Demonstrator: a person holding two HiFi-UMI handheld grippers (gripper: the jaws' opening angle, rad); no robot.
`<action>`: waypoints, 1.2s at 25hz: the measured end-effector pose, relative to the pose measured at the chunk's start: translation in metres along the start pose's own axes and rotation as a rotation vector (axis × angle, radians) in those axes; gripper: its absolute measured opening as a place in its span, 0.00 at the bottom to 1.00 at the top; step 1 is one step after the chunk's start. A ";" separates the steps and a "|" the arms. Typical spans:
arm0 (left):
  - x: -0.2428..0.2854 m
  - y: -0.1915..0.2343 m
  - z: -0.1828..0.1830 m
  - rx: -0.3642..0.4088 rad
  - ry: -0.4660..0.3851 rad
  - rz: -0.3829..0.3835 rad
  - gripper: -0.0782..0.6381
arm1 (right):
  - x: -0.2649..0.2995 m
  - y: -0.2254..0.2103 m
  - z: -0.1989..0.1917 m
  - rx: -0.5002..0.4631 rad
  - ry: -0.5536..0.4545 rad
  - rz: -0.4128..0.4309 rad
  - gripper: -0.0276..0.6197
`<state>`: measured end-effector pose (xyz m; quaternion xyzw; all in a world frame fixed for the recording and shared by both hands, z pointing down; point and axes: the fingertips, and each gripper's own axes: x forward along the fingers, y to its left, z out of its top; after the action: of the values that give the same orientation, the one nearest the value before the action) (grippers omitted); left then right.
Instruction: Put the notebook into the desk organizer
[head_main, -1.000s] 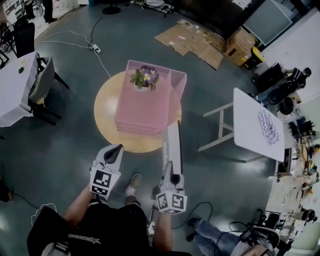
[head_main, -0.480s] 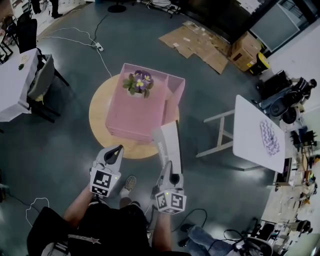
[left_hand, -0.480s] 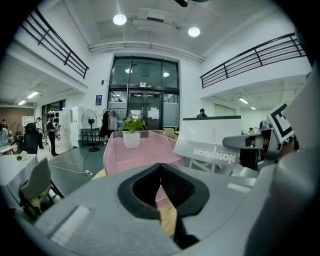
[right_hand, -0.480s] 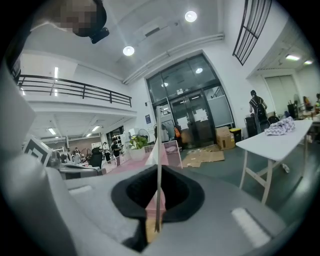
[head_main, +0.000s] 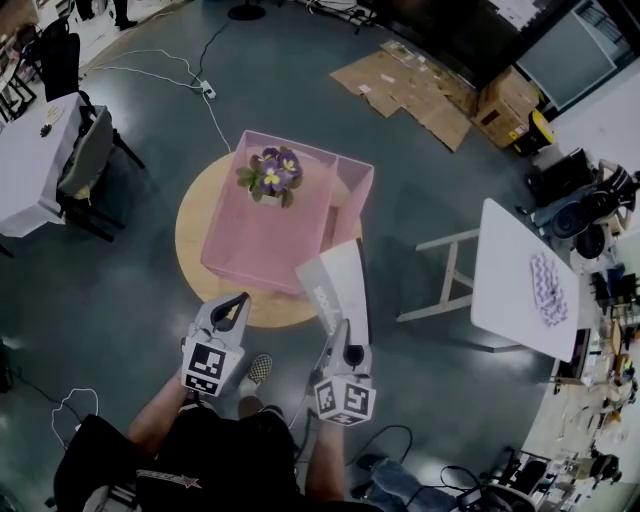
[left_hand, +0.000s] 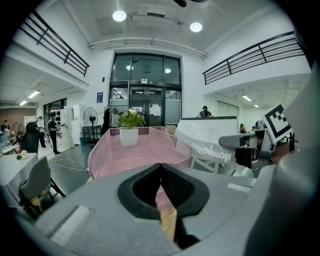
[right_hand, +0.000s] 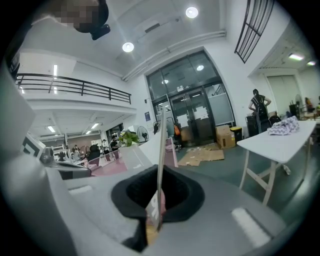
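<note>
The pink mesh desk organizer (head_main: 262, 245) stands on a round wooden table (head_main: 195, 235), with a potted flowering plant (head_main: 266, 176) in its far part. My right gripper (head_main: 343, 335) is shut on the lower edge of a white-and-grey notebook (head_main: 338, 288), which rises tilted toward the organizer's near right corner. In the right gripper view the notebook (right_hand: 160, 150) stands edge-on between the pads of that gripper (right_hand: 158, 187). My left gripper (head_main: 238, 301), shut and holding nothing, hovers at the table's near edge. The left gripper view shows the organizer (left_hand: 135, 152), the plant (left_hand: 129, 125) and the notebook (left_hand: 207, 142).
A white table (head_main: 522, 275) with a cloth on it stands to the right. Flattened cardboard (head_main: 405, 88) lies on the floor beyond. Another white table (head_main: 28, 175) with a chair is at the left. A cable and power strip (head_main: 207, 90) run across the floor.
The notebook has tipped from lying straight along the organizer's right side to leaning left toward its near right corner. Both grippers stay close to me, barely shifted.
</note>
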<state>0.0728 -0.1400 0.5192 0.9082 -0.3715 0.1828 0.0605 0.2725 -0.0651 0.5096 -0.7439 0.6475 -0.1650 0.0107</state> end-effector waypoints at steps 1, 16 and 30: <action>0.003 -0.001 0.000 -0.001 0.004 0.002 0.12 | 0.004 -0.004 0.000 0.000 0.003 0.000 0.06; 0.035 -0.003 -0.023 -0.030 0.079 0.035 0.12 | 0.059 -0.033 -0.023 0.011 0.069 0.041 0.06; 0.038 0.002 -0.062 -0.087 0.167 0.068 0.12 | 0.112 -0.034 -0.047 -0.008 0.113 0.072 0.06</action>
<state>0.0789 -0.1508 0.5905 0.8733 -0.4033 0.2433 0.1245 0.3045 -0.1584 0.5879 -0.7098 0.6739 -0.2037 -0.0230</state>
